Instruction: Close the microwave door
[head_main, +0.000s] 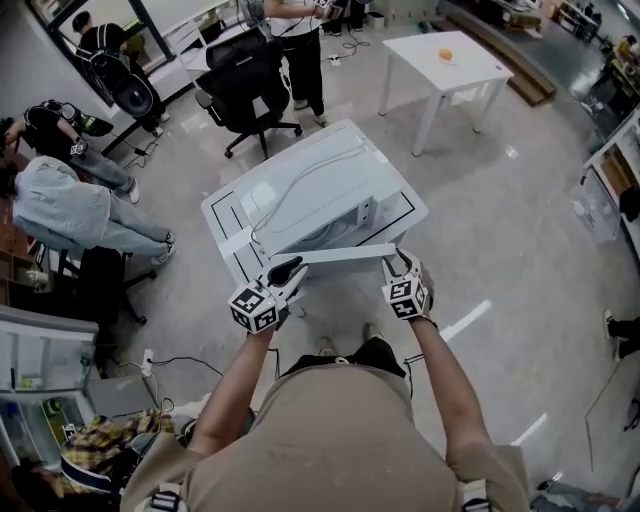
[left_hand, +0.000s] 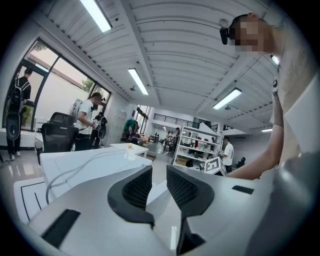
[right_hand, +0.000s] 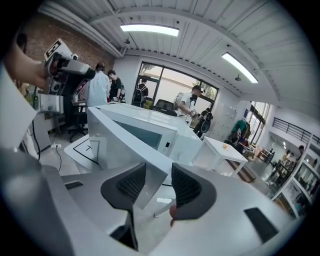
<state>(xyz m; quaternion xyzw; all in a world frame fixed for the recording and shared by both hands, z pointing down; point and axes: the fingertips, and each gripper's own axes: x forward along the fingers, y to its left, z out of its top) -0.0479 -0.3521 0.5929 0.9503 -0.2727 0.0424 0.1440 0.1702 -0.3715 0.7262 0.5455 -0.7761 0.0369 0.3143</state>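
Straddling an edge of the microwave door (right_hand: 115, 150), the right gripper (right_hand: 158, 171) has its fingers parted, unclenched. The left gripper (left_hand: 159, 172), fingers parted too, holds nothing. With the door out over the near edge of the table (head_main: 225, 215), a glancing push may slip off.

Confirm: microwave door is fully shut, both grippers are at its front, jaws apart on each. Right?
Not quite. The microwave door is open, not shut: the head view shows it swung off the microwave with a gap behind it. The rest holds: the left gripper and right gripper are at the door, jaws apart on each.
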